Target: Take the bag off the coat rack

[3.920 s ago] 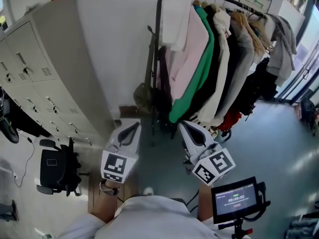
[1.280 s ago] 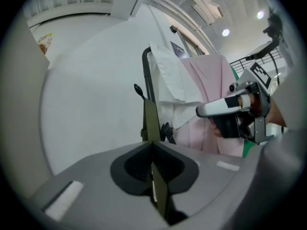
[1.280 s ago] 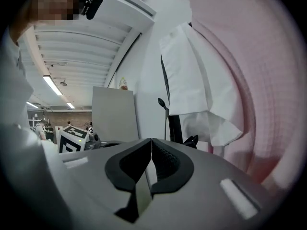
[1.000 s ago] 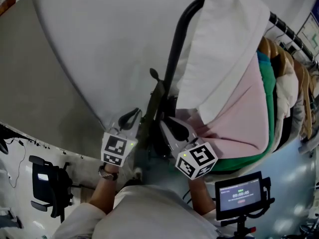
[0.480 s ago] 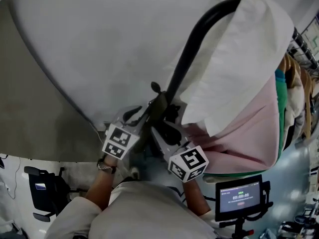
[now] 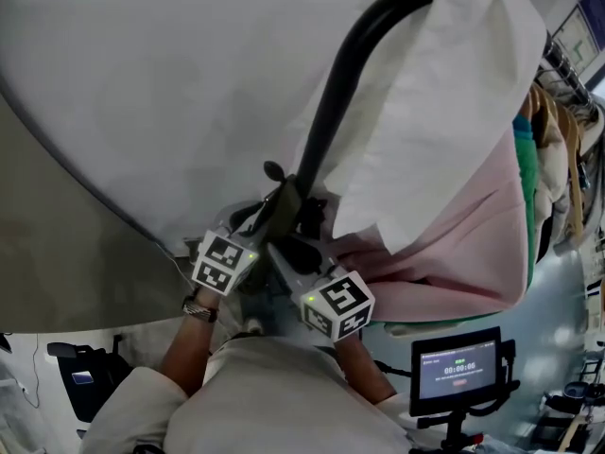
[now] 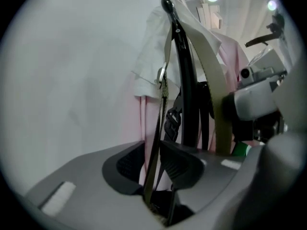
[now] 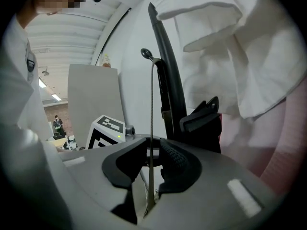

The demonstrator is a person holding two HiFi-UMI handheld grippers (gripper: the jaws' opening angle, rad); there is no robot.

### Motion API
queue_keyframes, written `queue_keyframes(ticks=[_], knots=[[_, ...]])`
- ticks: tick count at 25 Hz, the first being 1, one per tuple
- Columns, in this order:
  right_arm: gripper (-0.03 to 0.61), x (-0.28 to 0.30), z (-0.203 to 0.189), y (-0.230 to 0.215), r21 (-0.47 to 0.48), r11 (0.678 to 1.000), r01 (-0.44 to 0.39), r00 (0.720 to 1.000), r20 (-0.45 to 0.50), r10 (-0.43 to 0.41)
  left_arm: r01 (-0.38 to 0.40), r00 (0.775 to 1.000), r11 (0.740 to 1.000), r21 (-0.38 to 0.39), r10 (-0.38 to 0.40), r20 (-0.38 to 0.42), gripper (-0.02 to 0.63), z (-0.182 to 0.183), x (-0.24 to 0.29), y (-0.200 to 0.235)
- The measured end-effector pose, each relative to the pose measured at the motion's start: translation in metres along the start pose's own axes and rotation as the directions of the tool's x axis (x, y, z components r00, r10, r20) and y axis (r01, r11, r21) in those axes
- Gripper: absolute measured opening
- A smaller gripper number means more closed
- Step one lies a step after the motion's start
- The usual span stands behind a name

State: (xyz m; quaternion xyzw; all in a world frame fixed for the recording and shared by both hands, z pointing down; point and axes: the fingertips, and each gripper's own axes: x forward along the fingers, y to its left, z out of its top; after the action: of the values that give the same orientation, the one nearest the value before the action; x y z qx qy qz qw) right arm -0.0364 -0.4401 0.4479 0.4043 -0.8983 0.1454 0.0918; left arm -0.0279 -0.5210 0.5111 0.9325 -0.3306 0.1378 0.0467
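**Bag.** The bag (image 6: 282, 211) hangs on the coat rack. Only its olive webbing shows, and the body cannot be made out. A thin strap (image 7: 157, 123) runs near vertical. It goes from the round black hook knob (image 7: 166, 4) above the jaws down into the gap between them.

**Left gripper (image 7: 156, 152).** The jaws have just opened and stand wide. The thin strap passes between the ribbed black pads, nearer the right-hand pad, and is not clamped.

**Right gripper (image 8: 151, 159).** The jaws have just been closing and stand partly apart. A thin strap, seen edge-on, hangs between the pads. It has a gap on its left side and is not pressed.

**Adjacent parts.**
- A wider flat olive strap (image 7: 213, 85) hangs beyond and to the right of the left jaws, also near vertical.
- A black plastic buckle (image 7: 171, 121) sits just beyond those jaws.
- The rack post (image 6: 331, 112), a curved black round tube, rises directly behind the straps.

**Surroundings.**
- A white garment (image 6: 444, 112) of smooth cloth hangs to the right of the jaws, with a pink garment (image 6: 473, 253) beside it.
- A plain white wall (image 6: 142, 83) lies beyond and to the left.
- A flat grey cabinet (image 8: 91, 95) stands left of the right jaws.
- The glossy blue-grey floor (image 6: 567, 320) shows at the far right.
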Motion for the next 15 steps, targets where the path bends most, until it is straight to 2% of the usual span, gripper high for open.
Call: queue_keyframes(ticks=[5,10,15], knots=[[0.000,0.005,0.000,-0.002,0.018,1.000,0.015,1.000,0.009,-0.015,0.025,1.000,1.000,-0.018,-0.025,0.012,0.046,0.000,0.002,-0.004],[0.008,0.005,0.001,0.001,0.018,1.000,0.013,1.000,-0.010,-0.013,0.005,1.000,1.000,-0.005,-0.005,-0.006,0.015,0.000,-0.001,-0.003],[0.008,0.002,0.006,0.005,0.033,0.999,-0.014,1.000,-0.019,0.014,-0.020,1.000,0.999,-0.046,0.020,0.011,0.014,-0.001,-0.008,0.003]])
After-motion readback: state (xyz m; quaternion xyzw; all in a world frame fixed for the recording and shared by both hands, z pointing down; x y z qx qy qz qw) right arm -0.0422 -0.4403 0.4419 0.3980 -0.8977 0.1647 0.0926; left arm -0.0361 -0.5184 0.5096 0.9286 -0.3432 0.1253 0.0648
